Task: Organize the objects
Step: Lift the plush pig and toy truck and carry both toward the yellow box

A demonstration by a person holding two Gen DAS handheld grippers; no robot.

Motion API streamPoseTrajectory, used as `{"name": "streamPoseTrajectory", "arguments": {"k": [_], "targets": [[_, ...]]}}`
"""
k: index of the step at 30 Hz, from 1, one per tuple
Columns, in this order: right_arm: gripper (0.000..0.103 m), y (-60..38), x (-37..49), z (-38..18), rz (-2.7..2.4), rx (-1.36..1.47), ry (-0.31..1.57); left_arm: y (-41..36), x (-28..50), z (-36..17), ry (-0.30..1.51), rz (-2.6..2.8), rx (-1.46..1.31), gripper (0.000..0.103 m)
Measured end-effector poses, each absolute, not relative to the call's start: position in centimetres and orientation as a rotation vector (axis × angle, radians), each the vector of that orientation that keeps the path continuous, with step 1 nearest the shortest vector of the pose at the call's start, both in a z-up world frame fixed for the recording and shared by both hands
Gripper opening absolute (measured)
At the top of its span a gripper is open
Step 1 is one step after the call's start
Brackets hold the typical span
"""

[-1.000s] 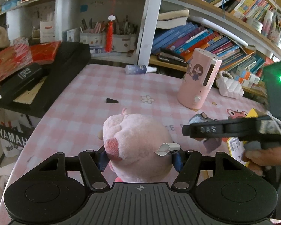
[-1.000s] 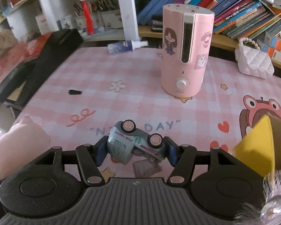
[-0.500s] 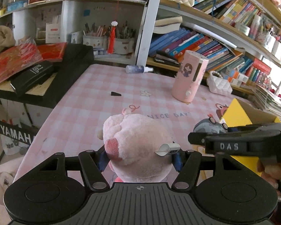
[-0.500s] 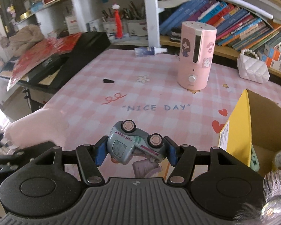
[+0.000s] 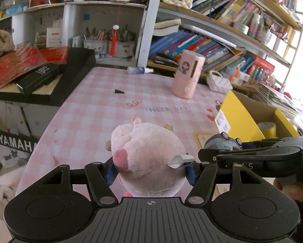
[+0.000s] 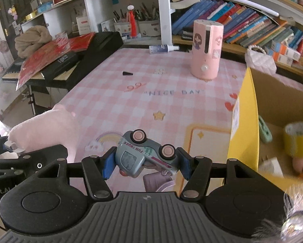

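- Your left gripper (image 5: 150,171) is clamped on the pink plush toy (image 5: 147,158), held above the near edge of the table (image 5: 103,109). The soft body could slump out if you tilt it.
- Your right gripper (image 6: 144,162) is clamped on the toy truck (image 6: 145,154), wheels upward, just left of the yellow cardboard box (image 6: 245,121). That skewed grip could let it slip.
- The two grippers sit close together; swinging both boxward risks collision or striking the box wall.
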State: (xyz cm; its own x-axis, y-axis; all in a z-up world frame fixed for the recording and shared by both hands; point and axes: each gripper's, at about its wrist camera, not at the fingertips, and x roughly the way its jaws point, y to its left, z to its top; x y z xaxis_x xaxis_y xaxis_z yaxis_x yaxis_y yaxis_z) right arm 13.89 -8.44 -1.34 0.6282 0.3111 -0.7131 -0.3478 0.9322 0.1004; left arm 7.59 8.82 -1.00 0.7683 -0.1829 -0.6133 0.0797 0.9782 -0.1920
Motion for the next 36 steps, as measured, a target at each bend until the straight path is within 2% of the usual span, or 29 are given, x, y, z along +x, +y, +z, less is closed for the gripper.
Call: {"name": "streamPoseTrajectory", "arguments": {"k": [18,36], "targets": [[0.059,-12.3,1.9,-3.1,0.176,0.091,0.849,5.9,0.1,-1.7,0.737,-0.35,-0.052,0.063],[0.059,-18.1,-3.3,-2.5,-0.06,0.175,0.818,0.2,-0.2,-1.3,0.711,-0.589,0.026,0.063]]}}
